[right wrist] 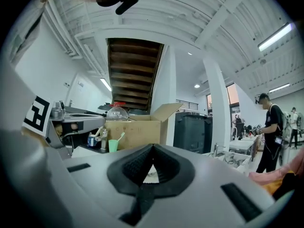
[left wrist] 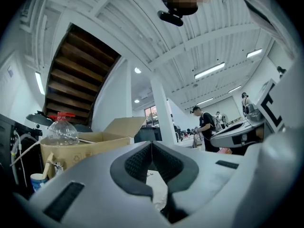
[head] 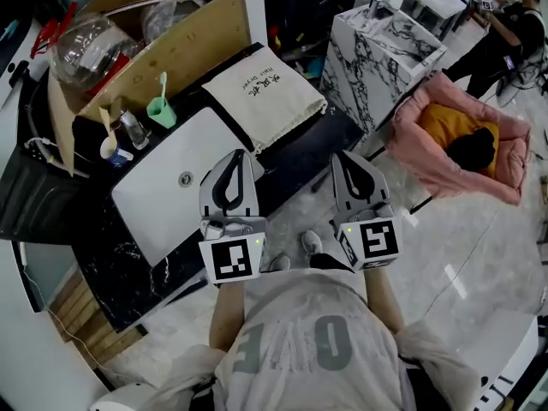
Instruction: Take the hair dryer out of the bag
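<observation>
A cream cloth drawstring bag [head: 265,92] with dark print lies flat on the black counter [head: 308,148], just beyond the white sink [head: 163,199]. No hair dryer shows in any view. My left gripper [head: 237,153] hangs over the sink's right end, pointing at the bag's near edge, shut with nothing in it. My right gripper [head: 342,155] is level with it off the counter's right end, also shut and empty. In the left gripper view the jaws [left wrist: 152,143] meet at the tips. The right gripper view shows the same [right wrist: 152,147].
An open cardboard box [head: 175,45] with a clear plastic bottle [head: 81,45] stands behind the sink. A green cup with a toothbrush [head: 160,110] sits beside it. To the right are a marble-patterned cabinet [head: 385,54], a pink pet bed [head: 462,135] and a person [head: 514,32].
</observation>
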